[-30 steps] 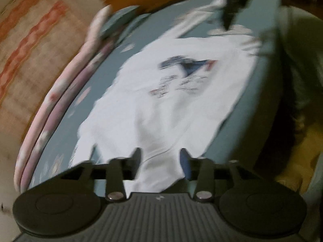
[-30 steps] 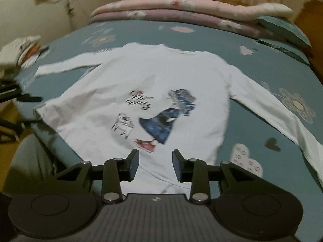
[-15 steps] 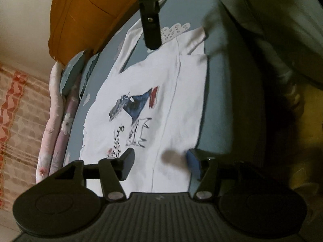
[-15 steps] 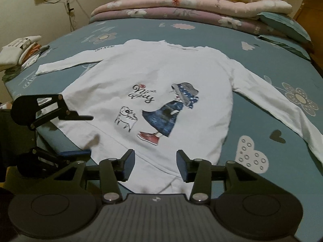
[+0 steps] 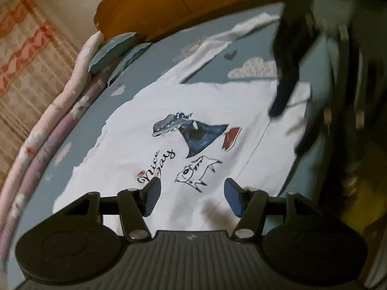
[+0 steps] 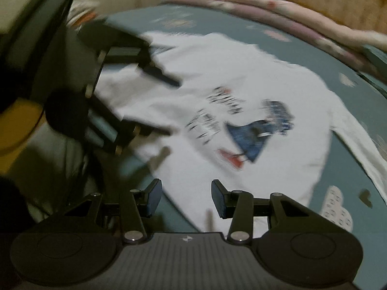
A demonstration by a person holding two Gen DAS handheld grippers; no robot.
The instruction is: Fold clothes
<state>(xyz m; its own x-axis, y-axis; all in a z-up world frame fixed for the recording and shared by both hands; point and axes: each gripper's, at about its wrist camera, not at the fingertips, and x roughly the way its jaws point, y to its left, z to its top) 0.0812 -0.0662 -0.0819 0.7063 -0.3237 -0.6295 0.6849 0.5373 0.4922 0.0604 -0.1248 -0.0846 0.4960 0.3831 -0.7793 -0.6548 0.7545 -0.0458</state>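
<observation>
In the left wrist view, the left tool (image 5: 192,197) is held open above the hem part of a white long-sleeved shirt (image 5: 150,145), nothing being gripped between its 2 fingers. The shirt is spread flat, print side up, on a teal bed sheet (image 5: 244,48). In the right wrist view, the right tool (image 6: 185,199) is likewise held open and empty over the shirt's near hem, where the near edge of the bed is met. The view is blurred, so contact with the cloth cannot be judged. Bare sheet is left beside the hem on the right, around a heart-and-cloud pattern. 1 sleeve (image 5: 217,43) is laid out straight across the sheet toward the wooden headboard (image 5: 193,2). Beyond the shirt, open sheet is bounded by rolled pink quilts (image 6: 278,9) and a teal pillow (image 5: 111,50) along the far edge.
</observation>
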